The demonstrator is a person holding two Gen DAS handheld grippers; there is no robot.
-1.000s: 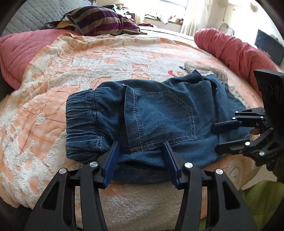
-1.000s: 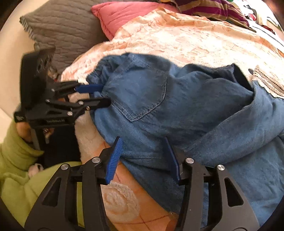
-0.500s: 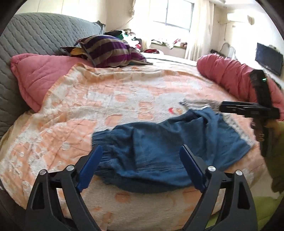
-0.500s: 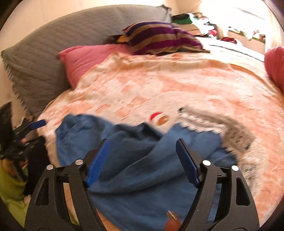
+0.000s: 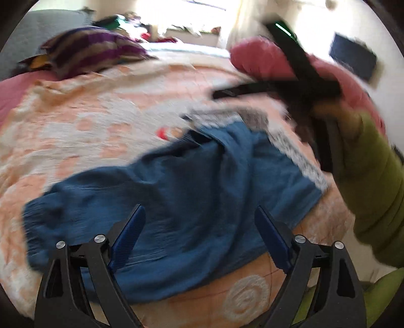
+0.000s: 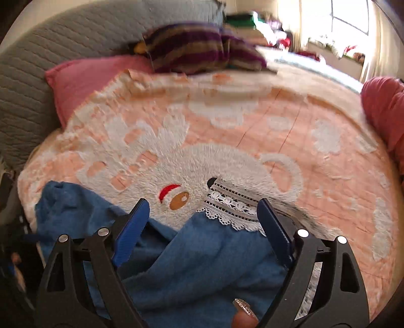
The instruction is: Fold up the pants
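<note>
Motion blur smeared the pants (image 5: pixel 176 191) and, at two o'clock, the right gripper (image 5: pixel 222 93).

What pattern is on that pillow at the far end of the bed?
Purple and tan stripes on the pillow, clearest in the right wrist view.

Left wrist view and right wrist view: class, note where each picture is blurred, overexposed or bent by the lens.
Left wrist view: motion blur smears the blue pants and the right claw; the window is blown out. Right wrist view: sharper at the lace trim, blurred at the striped pillow; fisheye curves the bed's edges.
</note>
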